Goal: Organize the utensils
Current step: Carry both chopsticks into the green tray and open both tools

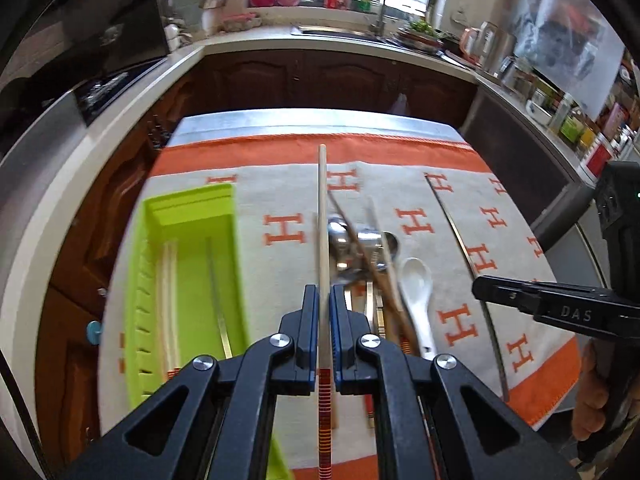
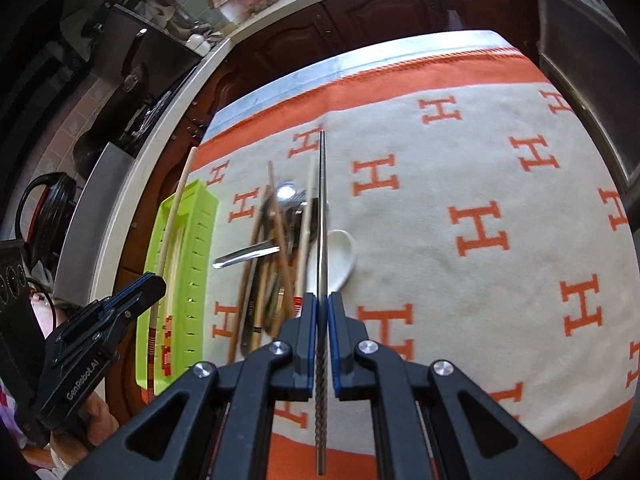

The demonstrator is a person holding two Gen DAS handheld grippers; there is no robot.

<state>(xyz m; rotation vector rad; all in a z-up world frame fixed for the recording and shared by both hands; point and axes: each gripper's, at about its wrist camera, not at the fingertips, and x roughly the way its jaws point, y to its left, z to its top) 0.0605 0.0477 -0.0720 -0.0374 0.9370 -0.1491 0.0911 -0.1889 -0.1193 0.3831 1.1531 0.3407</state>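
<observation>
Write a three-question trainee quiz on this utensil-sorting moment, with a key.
1. True or false: the left gripper is shut on a wooden chopstick.
2. What does the right gripper hold? A) white spoon B) metal chopstick C) nothing
3. Fill in: the green tray lies on the ____ edge of the cloth in the left wrist view.

Key: 1 true. 2 B, the metal chopstick; the white spoon lies on the cloth. 3 left.

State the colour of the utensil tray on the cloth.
Lime green tray, clearest in the left wrist view.
</observation>
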